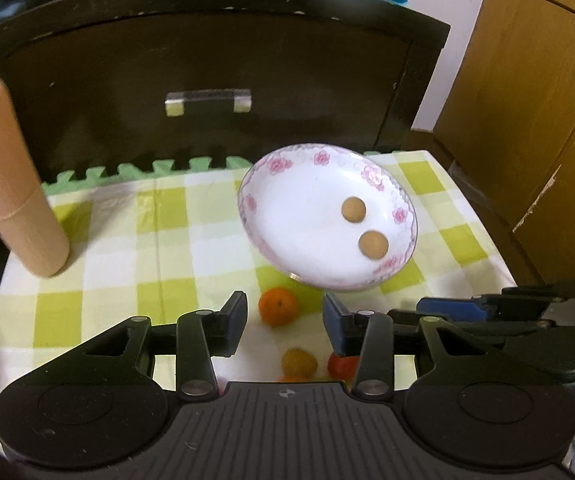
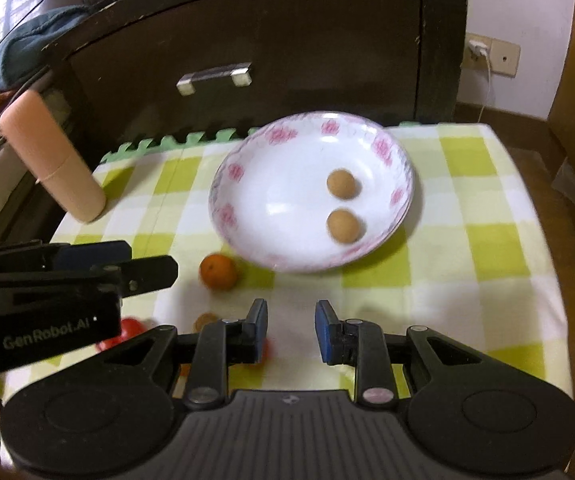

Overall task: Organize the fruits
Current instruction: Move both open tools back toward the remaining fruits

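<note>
A white plate with pink flowers (image 1: 311, 200) (image 2: 283, 196) sits on the checked cloth and holds two small tan round fruits (image 1: 354, 210) (image 1: 372, 244) (image 2: 340, 184) (image 2: 343, 226). An orange (image 1: 278, 306) (image 2: 218, 271) lies just in front of the plate. My left gripper (image 1: 285, 326) hovers open right over the orange, nothing between its fingers. Below it lie a yellowish fruit (image 1: 298, 363) and a red fruit (image 1: 341, 366). My right gripper (image 2: 291, 330) is open and empty, in front of the plate. The red fruit (image 2: 129, 330) and a tan fruit (image 2: 206, 321) show partly behind the grippers.
A tall beige cylinder (image 1: 11, 184) (image 2: 53, 160) stands at the cloth's far left. A dark cabinet with a metal handle (image 1: 207, 100) (image 2: 215, 76) rises right behind the table. The left gripper's body (image 2: 59, 280) reaches in from the left in the right wrist view.
</note>
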The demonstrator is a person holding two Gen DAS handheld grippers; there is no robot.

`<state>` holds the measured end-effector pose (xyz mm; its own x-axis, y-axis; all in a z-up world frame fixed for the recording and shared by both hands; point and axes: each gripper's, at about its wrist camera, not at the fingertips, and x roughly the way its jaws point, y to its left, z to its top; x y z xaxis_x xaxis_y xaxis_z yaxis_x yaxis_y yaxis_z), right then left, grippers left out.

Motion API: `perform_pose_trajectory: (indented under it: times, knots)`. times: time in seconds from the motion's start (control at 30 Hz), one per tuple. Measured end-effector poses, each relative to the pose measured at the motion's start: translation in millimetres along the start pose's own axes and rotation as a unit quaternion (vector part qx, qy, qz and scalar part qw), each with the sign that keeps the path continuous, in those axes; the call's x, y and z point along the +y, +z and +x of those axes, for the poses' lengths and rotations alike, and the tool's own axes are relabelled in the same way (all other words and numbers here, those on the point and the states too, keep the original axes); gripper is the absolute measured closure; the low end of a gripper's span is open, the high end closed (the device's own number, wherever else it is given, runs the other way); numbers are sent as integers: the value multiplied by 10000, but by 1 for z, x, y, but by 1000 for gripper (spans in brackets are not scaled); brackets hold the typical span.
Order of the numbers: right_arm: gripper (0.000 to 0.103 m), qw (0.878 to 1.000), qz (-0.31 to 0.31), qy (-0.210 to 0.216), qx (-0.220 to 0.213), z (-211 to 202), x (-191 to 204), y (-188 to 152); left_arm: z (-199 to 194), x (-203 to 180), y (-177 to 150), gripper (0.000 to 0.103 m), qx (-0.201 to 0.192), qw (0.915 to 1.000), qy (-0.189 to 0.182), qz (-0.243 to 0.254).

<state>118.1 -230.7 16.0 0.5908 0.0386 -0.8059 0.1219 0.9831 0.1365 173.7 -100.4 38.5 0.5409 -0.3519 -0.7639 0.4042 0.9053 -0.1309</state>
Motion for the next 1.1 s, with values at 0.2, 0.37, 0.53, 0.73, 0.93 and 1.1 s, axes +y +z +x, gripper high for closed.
perform_pose_trajectory:
  times: [0.2, 0.37, 0.53, 0.73, 0.93, 1.1]
  knots:
    - [78, 9994, -255, 194, 164, -2, 22, -18, -15, 11, -18, 52, 71, 9999, 19, -149]
    - [78, 9987, -345, 285, 254, -1, 31, -27, -23, 21, -35, 52, 203, 9994, 105, -246]
    - [77, 9977, -407, 398, 363, -1, 39, -36, -29, 31, -47, 52, 291, 9987, 158, -391]
    - [77, 9960, -549, 488, 505, 0, 51, -45, -31, 32, -56, 50, 383, 9983, 167, -395]
    - [77, 9951, -590, 517, 602, 1, 53, -51, -20, 34, -61, 49, 638, 9968, 213, -434]
    - [77, 9938, -661, 598, 660, 0, 57, -55, -17, 35, -64, 47, 700, 9962, 298, -418]
